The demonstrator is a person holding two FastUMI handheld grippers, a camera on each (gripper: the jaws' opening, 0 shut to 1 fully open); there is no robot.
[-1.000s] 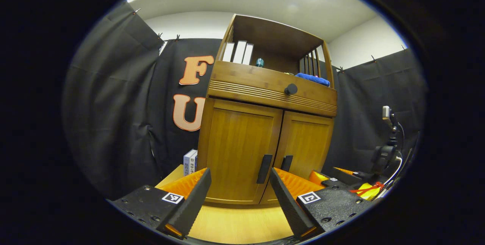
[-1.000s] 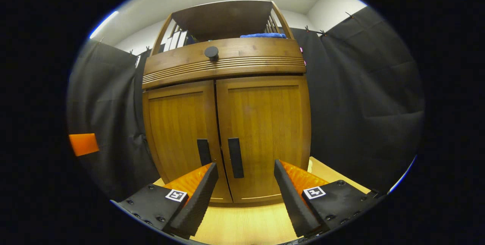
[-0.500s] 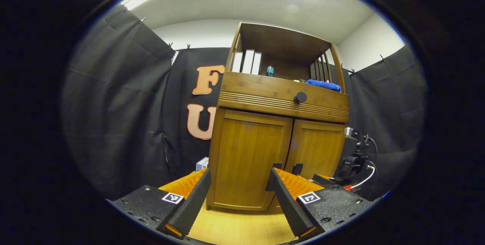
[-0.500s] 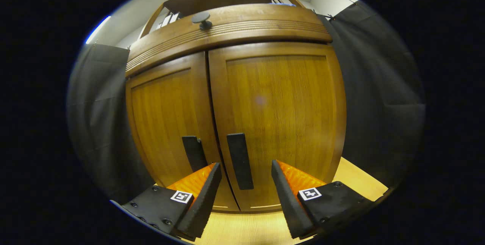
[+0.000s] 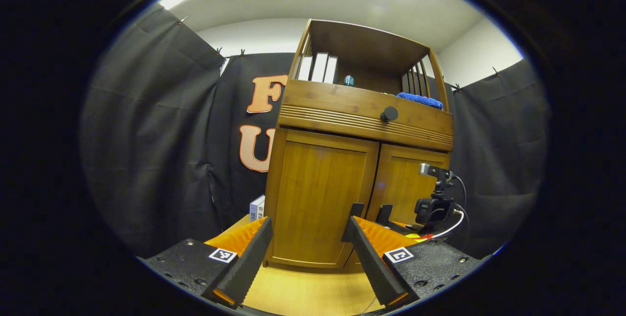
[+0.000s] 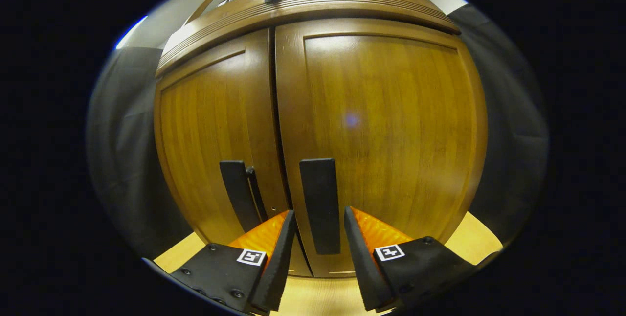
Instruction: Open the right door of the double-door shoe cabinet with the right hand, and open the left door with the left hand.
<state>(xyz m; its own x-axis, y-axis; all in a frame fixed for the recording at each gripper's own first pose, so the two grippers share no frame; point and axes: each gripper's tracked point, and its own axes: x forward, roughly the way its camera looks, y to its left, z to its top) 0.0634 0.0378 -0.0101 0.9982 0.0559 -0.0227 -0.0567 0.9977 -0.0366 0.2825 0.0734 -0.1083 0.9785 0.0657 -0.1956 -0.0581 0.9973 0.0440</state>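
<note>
The wooden shoe cabinet (image 5: 342, 159) stands on a pale wood surface with both doors shut. In the right gripper view, my right gripper (image 6: 318, 215) is open and close up against the right door (image 6: 391, 125). Its fingers straddle the lower half of that door's dark vertical handle (image 6: 320, 203), with a small gap on each side. The left door's handle (image 6: 234, 193) is just to the left. My left gripper (image 5: 307, 228) is open and holds nothing, a short way back from the left door (image 5: 318, 198). One of its fingers (image 5: 364, 252) hides most of that door's handle (image 5: 356, 210). The right gripper (image 5: 430, 208) shows by the right door.
Above the doors is a drawer with a round knob (image 5: 389, 113). The open shelf holds upright books (image 5: 318, 67), a teal item (image 5: 348, 80) and a blue cloth (image 5: 419, 101). A small box (image 5: 257, 207) stands left of the cabinet. Black cloth walls surround the wood surface (image 5: 303, 291).
My right gripper moved in on the right door until its handle sits between the fingers, which narrowed a little. My left gripper drew back, then shifted only slightly.
</note>
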